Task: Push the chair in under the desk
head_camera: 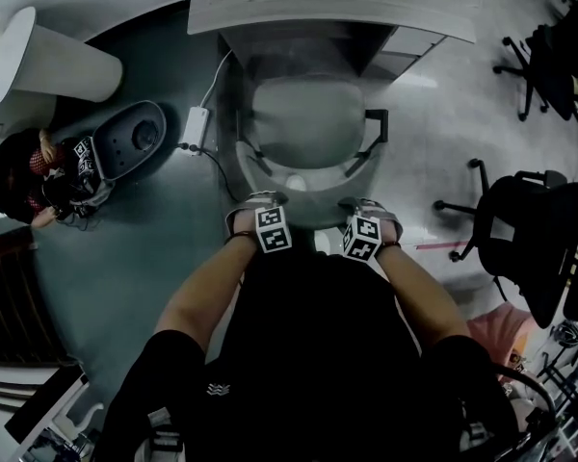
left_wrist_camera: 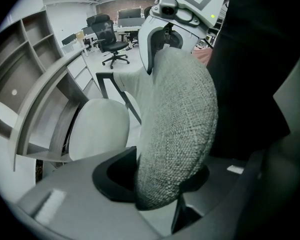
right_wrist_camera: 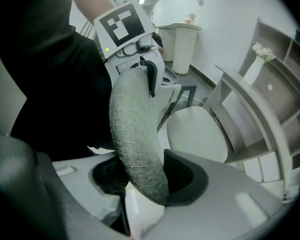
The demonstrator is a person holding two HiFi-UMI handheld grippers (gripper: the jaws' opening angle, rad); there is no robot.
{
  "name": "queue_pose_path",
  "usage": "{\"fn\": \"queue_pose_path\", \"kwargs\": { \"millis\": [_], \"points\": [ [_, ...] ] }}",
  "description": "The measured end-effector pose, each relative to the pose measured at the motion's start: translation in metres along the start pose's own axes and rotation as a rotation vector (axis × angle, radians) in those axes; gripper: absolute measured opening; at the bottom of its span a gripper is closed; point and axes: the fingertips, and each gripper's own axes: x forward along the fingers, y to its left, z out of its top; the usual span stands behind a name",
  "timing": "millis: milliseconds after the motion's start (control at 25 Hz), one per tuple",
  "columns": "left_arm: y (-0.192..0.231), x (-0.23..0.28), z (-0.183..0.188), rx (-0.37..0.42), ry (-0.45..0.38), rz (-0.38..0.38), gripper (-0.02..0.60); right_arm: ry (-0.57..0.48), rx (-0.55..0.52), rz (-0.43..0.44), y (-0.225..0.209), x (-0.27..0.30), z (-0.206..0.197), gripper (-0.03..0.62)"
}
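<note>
Firstly, a long, pale grey, curved wooden desk (head_camera: 328, 8) is listed at the far side of the floor, with a dark kneehole beneath its edge.

Next, a pale grey office chair with a padded seat and black armrests (head_camera: 308, 123) is recorded facing that kneehole. The seat front is judged to be at the opening but not yet fully under. The chair's grey woven-fabric backrest (left_wrist_camera: 180, 124) stands well out from the desk.

- Grip: the backrest's top edge is held at two places. The left gripper (left_wrist_camera: 157, 179) is clamped on it toward one side and the right gripper (right_wrist_camera: 145, 176) toward the other, with fabric pinched between the pads of each.
- Handling: equal pressure from both sides is advised so that the chair rolls straight. The armrests should be watched against the desk edge. The white power strip with its cable (head_camera: 195, 123), lying just beside the chair's base, should be cleared by the castors.

Containers are entered last:

- A tall white cylindrical bin (head_camera: 58, 61) stands well to the left of the desk; its contents cannot be told.
- A small pale vase (right_wrist_camera: 251, 70) is noted on the shelving and is holding what look like pale flowers.
</note>
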Motion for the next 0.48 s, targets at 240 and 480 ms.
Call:
{"fn": "queue_pose_path", "kwargs": {
  "millis": [240, 480],
  "points": [
    [0.017, -0.008, 0.009, 0.042, -0.036, -0.029, 0.175, 0.013, -0.016, 0.006, -0.022, -0.005, 0.003, 0.174],
    [0.015, -0.002, 0.008, 0.069, -0.044, -0.056, 0.173, 0.029, -0.012, 0.028, -0.019, 0.002, 0.0, 0.173]
  ]
}}
